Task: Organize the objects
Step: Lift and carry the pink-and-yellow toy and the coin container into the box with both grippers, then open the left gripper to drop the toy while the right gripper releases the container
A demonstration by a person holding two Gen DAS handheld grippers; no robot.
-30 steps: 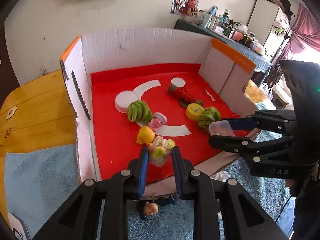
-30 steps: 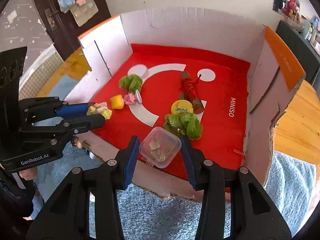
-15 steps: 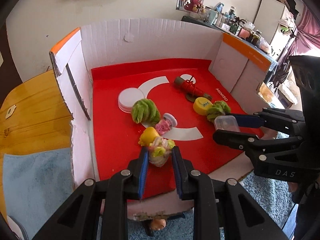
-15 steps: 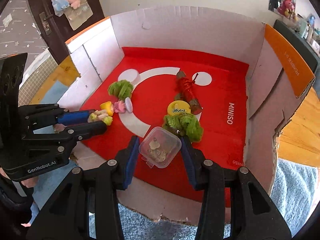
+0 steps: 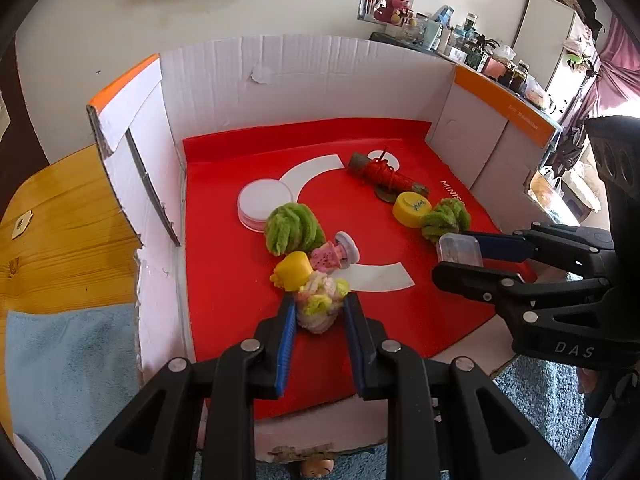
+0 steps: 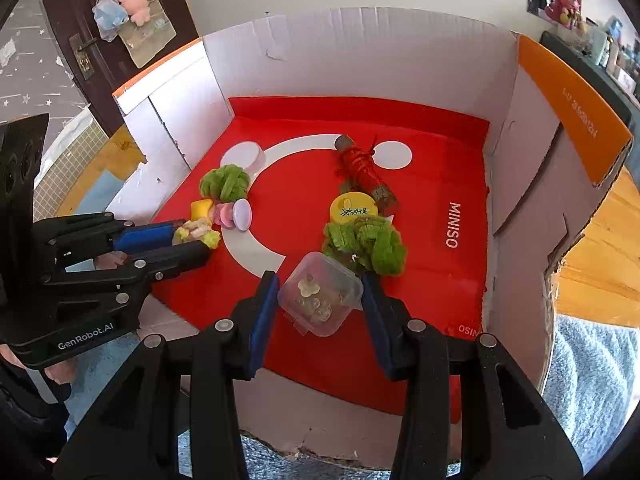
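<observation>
My left gripper [image 5: 319, 312] is shut on a pale pink-and-lime fuzzy toy [image 5: 319, 304] and holds it over the front left of the red-floored cardboard box [image 5: 300, 80]. My right gripper [image 6: 320, 292] is shut on a small clear plastic container [image 6: 320, 294] with small bits inside, held over the box's front middle. The left gripper also shows in the right wrist view [image 6: 196, 240], and the right gripper in the left wrist view [image 5: 456, 256].
In the box lie two green fuzzy balls [image 5: 294, 230] [image 6: 364, 242], a yellow block [image 5: 294, 274], a pink toy with a white cap [image 5: 334, 254], a white lid [image 5: 264, 204], a yellow lid [image 6: 354, 208] and a red-wrapped stick [image 6: 362, 172]. A wooden table [image 5: 60, 232] and blue towel [image 5: 68, 364] surround it.
Both grippers have moved forward over the box's front edge into the box, each still holding its object. The box contents have not moved.
</observation>
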